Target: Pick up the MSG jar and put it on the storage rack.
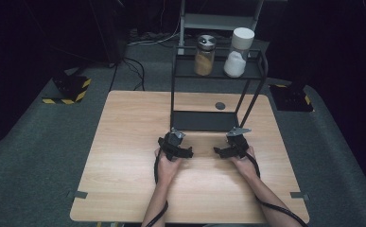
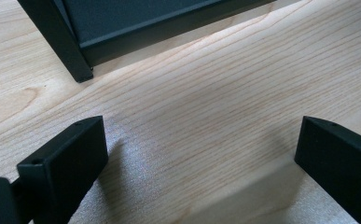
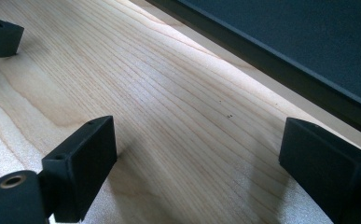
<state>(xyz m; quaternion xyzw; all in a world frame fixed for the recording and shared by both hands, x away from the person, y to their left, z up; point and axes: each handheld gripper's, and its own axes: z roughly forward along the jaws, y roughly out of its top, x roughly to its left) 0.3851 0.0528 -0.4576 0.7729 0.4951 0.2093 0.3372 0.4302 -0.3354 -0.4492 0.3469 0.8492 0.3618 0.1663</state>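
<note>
High view: both grippers at centre frame, left gripper (image 1: 175, 144) and right gripper (image 1: 233, 144), resting low on the light wooden table (image 1: 124, 156) just before the black two-tier rack (image 1: 204, 120), its lower shelf bare; on the top shelf, upper centre, a glass spice jar (image 1: 204, 55) beside a white-capped salt jar (image 1: 238, 53), both well apart from the claws. Best to lift clear of the rack's front edge first, then approach a jar level and square, closing below the cap. Dark room, grey carpet, cables beyond. Left gripper view: jaws released, spread wide, nothing between, rack leg (image 2: 59, 42) upper left. Right gripper view: jaws likewise released and empty, lower shelf edge (image 3: 281, 60) upper right, wood grain beneath.
</note>
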